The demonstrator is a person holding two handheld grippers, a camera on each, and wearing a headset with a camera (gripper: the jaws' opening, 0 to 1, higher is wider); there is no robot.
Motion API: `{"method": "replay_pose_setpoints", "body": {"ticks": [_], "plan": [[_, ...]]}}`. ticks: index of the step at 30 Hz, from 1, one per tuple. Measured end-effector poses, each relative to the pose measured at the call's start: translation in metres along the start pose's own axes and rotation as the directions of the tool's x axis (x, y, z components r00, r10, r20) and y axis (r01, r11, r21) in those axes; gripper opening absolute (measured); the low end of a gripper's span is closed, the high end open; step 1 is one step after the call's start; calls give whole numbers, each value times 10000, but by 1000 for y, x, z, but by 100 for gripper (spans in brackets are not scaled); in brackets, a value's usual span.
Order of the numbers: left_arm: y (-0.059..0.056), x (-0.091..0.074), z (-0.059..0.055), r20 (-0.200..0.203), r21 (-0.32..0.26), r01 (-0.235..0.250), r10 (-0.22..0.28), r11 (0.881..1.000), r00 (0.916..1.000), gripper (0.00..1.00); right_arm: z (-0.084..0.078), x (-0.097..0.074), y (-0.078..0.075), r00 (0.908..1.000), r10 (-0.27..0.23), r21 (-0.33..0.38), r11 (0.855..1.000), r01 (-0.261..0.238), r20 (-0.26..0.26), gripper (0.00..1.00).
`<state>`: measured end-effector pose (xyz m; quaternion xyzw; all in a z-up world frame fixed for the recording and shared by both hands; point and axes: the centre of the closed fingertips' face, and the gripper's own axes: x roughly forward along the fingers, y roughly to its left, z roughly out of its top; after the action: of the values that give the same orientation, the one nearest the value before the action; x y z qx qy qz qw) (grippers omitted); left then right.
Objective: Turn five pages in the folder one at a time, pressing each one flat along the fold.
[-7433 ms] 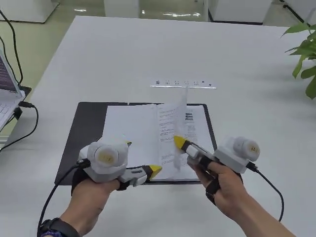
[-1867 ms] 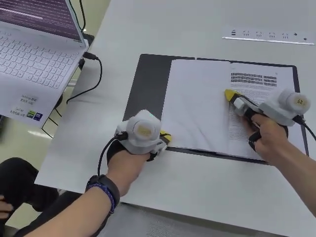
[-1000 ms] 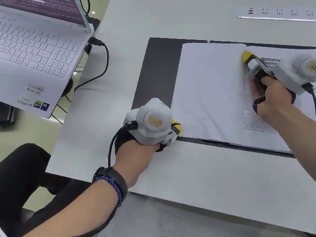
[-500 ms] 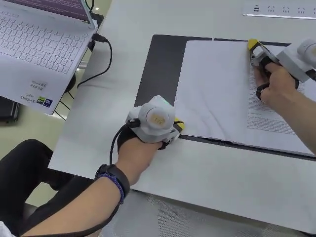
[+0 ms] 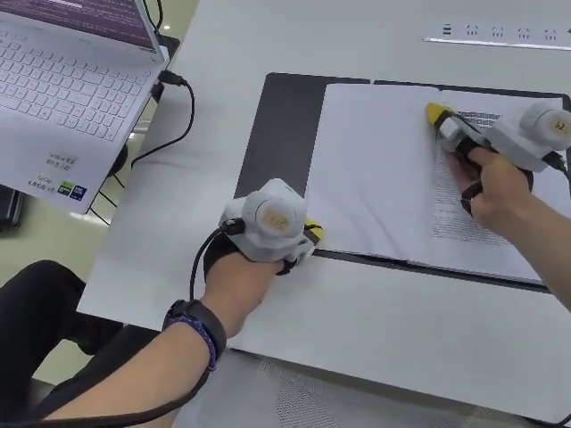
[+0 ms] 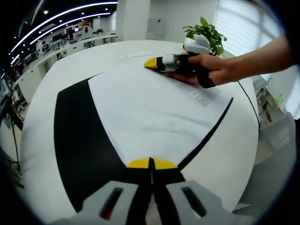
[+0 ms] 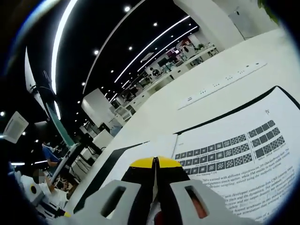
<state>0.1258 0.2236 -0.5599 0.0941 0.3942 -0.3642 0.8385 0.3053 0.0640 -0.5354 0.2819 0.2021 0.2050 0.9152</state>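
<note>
Folder (image 5: 278, 134) lies open on the tabletop (image 5: 268, 40). Left hand-held gripper (image 5: 310, 234) closed, tips on the near corner of the blank page (image 5: 375, 169). Right hand-held gripper (image 5: 434, 113) closed, pressing at the fold. Paper looks thin and floppy, easily creased — best lifted by a free corner.

White table (image 5: 401, 321), surface level. An open black folder (image 5: 281, 125) lies flat on it. A socket strip (image 5: 495, 33) sits past the folder's far edge (apart from it). A black cable (image 5: 192, 111) trails over the left side.
</note>
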Motion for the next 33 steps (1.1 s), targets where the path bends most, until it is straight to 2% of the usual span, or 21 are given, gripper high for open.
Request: {"method": "replay_pose_setpoints", "body": {"ticks": [6,12,24,33], "plan": [[0,0,0,81,-10,-21,22,10000,10000,0,-19,-31,16,9984,533,185,9984,-530,-167,0],[0,0,0,42,26,61,-62,10000,10000,0,-40,-62,34,9953,946,-258,9951,-951,-216,0],[1,1,0,83,98,74,-75,9999,9999,0,-56,-85,48,9939,1007,-236,9945,-1018,-447,0],[0,0,0,130,183,-17,15,9998,9999,0,-74,-108,58,9912,1117,-391,9926,-1147,-708,0]]}}
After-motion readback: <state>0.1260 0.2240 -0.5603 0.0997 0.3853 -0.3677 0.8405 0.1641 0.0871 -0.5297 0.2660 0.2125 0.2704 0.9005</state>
